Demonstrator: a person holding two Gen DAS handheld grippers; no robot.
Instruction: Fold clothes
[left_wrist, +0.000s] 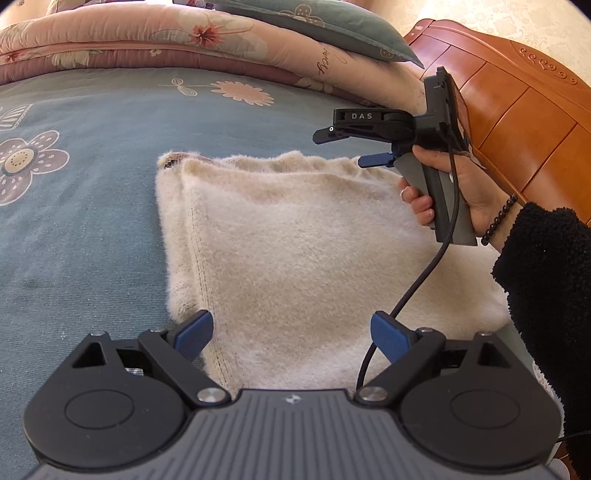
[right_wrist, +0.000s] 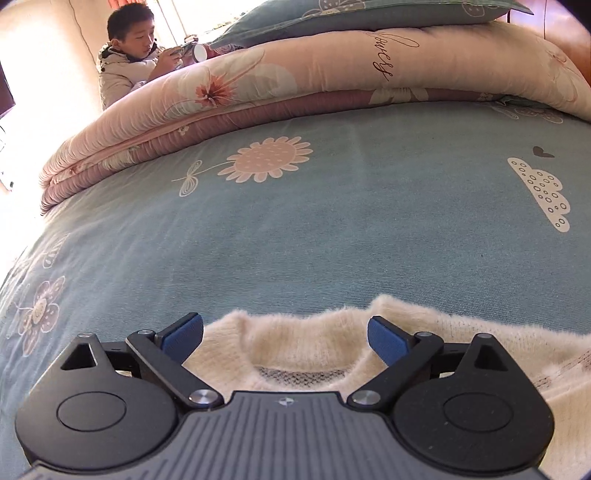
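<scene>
On the bed (right_wrist: 332, 229), your sweater (left_wrist: 295, 251) lies partly folded. Both hand-held grippers, left (left_wrist: 291, 332) and right (right_wrist: 284, 334), are wide and hold nothing. Its fluffy cloth may slip, and the cable (left_wrist: 406, 295) could snag.

I am seeing both views lit by strong daylight. In the right wrist view it is pouring in from the upper left, blowing out the wall (right_wrist: 44, 92) to near white and washing over the folded quilt (right_wrist: 258, 85). The bedsheet (right_wrist: 332, 229) is reading evenly, with only soft shadows. Fisheye distortion is bending the bed into a dome and darkening all 4 corners. The fuzzy sweater (left_wrist: 295, 251) is looking slightly soft near the lens.
</scene>
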